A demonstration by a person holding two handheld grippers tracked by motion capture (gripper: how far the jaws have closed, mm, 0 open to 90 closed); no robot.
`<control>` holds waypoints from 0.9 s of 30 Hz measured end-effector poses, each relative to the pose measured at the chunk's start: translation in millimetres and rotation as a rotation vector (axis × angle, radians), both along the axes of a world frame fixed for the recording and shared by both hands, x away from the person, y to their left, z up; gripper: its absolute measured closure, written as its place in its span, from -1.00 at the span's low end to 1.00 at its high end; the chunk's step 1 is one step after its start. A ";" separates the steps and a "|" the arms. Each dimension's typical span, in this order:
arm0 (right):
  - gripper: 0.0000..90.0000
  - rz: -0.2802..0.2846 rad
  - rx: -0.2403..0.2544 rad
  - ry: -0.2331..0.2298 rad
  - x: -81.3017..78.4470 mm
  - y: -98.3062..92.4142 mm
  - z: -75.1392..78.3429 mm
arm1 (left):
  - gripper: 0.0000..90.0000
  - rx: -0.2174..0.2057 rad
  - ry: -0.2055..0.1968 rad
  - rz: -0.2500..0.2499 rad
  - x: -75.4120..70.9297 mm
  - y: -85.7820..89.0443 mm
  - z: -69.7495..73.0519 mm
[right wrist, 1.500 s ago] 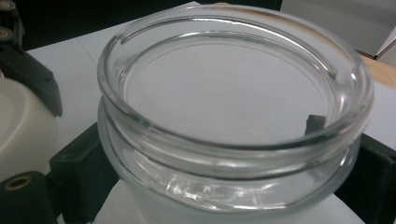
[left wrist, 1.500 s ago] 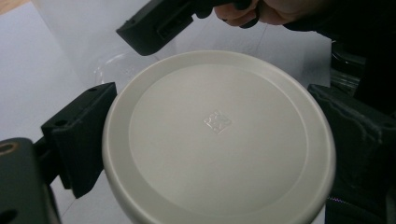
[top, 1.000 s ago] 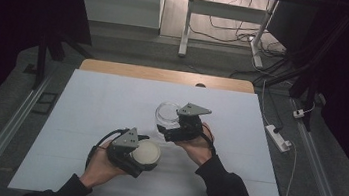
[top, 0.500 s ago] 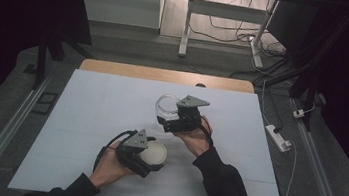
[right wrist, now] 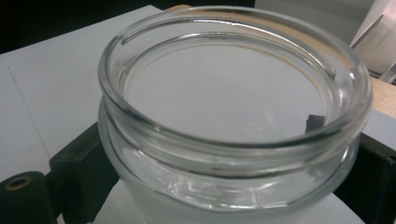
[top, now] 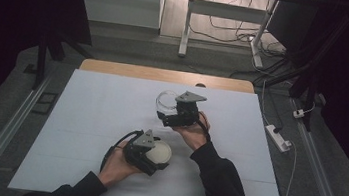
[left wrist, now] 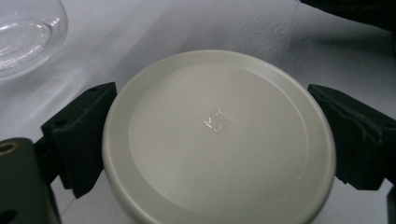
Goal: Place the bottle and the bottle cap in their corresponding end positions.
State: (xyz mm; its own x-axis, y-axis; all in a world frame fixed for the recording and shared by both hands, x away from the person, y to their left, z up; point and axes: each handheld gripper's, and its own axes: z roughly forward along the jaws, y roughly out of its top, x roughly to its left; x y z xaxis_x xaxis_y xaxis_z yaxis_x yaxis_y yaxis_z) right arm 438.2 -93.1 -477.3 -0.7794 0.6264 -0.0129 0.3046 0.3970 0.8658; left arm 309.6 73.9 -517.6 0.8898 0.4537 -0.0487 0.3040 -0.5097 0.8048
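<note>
Two grippers are in use over the white table (top: 84, 117). Nearest to me, my left gripper (top: 153, 155) sits at the near centre of the table, its jaws pinching a round cream lid (top: 159, 152) by opposite edges. In the left gripper view the lid (left wrist: 218, 135) lies flat between the two black jaws, top face up, with a small square mark at its centre. Farther off and slightly right, my right gripper (top: 168, 108) clamps a clear glass jar (top: 166, 100). In the right gripper view the jar (right wrist: 233, 116) is uncapped, mouth open, with a jaw pressed against each side of its wall below the rim. Jar and lid are apart. The wooden table edge (top: 165, 74) runs along the far side.
</note>
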 end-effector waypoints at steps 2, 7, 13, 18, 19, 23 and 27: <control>-0.85 -0.002 0.000 0.001 3.3 1.3 -1.5 | -0.83 0.009 0.005 0.007 3.2 -2.2 -3.2; -0.85 -0.012 0.008 0.007 10.5 2.6 -5.2 | -0.83 0.027 0.009 0.009 7.0 -5.2 -6.7; -0.85 -0.017 0.005 0.005 17.0 5.4 -11.3 | -0.83 0.063 0.021 0.011 13.3 -8.5 -14.4; -0.85 -0.016 -0.005 0.006 21.0 10.6 -17.2 | -0.83 0.083 0.033 0.012 16.6 -9.4 -18.0; -0.85 -0.014 -0.003 0.008 21.5 11.9 -18.3 | -0.83 0.090 0.034 0.010 17.7 -10.0 -19.3; -0.85 -0.012 -0.012 0.003 23.5 16.1 -21.6 | -0.83 0.100 0.042 0.010 19.8 -10.8 -21.3; -0.85 -0.012 -0.014 -0.002 25.5 19.4 -24.1 | -0.83 0.118 0.048 -0.001 21.9 -12.4 -22.9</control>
